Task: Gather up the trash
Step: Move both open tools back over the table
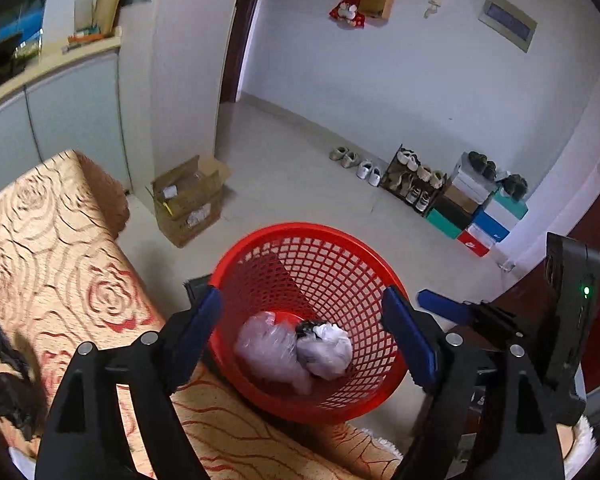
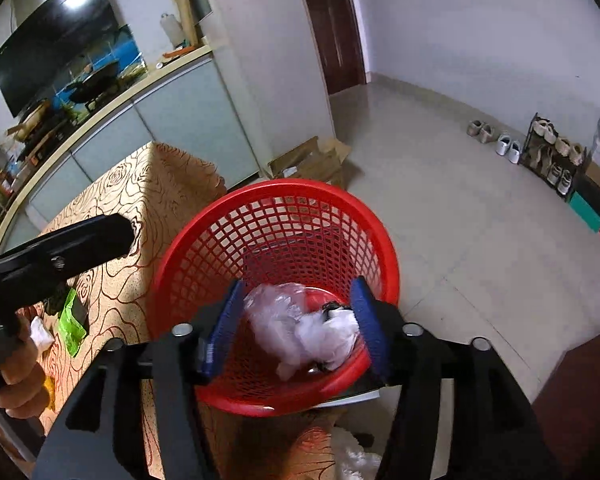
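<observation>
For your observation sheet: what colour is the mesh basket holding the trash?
Red basket; the right wrist view shows it best.

I see an open cardboard box [image 1: 188, 200] on the tiled floor [image 1: 300, 184] beside the rose-patterned desk [image 1: 52, 240]. Along the far wall, shoes [image 1: 358, 164] line up next to a shoe rack [image 1: 414, 182] and stacked shoeboxes [image 1: 476, 216]. A television [image 2: 52, 40] hangs above a long counter [image 2: 112, 108].

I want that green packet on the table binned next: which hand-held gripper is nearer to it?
Left. The left hand-held gripper hangs just above the green packet; the right hand-held gripper is over the red basket.
</observation>
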Motion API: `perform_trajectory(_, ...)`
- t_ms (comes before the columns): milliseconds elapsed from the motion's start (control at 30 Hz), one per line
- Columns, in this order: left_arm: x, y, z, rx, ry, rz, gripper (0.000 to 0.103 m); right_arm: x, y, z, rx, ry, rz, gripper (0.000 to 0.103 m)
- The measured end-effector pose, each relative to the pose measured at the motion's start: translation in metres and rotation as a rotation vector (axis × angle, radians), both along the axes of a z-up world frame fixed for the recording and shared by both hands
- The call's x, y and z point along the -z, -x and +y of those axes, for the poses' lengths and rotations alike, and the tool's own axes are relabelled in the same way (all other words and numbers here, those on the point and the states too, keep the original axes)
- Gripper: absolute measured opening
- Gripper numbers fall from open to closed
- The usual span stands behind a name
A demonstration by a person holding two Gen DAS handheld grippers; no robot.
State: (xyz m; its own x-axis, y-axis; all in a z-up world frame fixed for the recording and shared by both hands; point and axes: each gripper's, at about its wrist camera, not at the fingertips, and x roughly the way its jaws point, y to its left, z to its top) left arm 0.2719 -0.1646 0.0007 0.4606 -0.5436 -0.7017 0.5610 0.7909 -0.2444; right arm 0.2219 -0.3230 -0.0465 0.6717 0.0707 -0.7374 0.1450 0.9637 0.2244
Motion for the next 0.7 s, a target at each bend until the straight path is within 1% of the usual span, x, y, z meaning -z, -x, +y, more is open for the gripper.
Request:
perform_trajectory(167,-0.018,0.018,0.017,-0.052,-0.036,-0.091,0.083,-0.013,0.010,0.007,-0.006,0.026,-0.036,0.060)
perform_trajectory(267,-0.028,0.030,0.035,-0.107,-0.057,-0.142,0.083,-0.021,0.016,0.018,-0.022,0.049,-0.065,0.060)
perform_trajectory(367,-0.034,0.040,0.053,-0.160,-0.080,-0.175,0.083,-0.030,0.021,0.032,-0.048,0.067,-0.093,0.060)
perform_trajectory(433,-0.038,0.047,0.064,-0.191,-0.093,-0.192,0.083,-0.036,0.024,0.043,-0.065,0.076,-0.110,0.062)
perform_trajectory(500,-0.042,0.056,0.081,-0.229,-0.107,-0.207,0.083,-0.040,0.028,0.055,-0.086,0.082,-0.126,0.065)
perform_trajectory(600,-0.047,0.067,0.110,-0.301,-0.103,-0.207,0.083,-0.043,0.031,0.076,-0.135,0.090,-0.134,0.066)
perform_trajectory(700,-0.050,0.080,0.150,-0.378,-0.099,-0.205,0.083,-0.043,0.033,0.100,-0.193,0.091,-0.132,0.066)
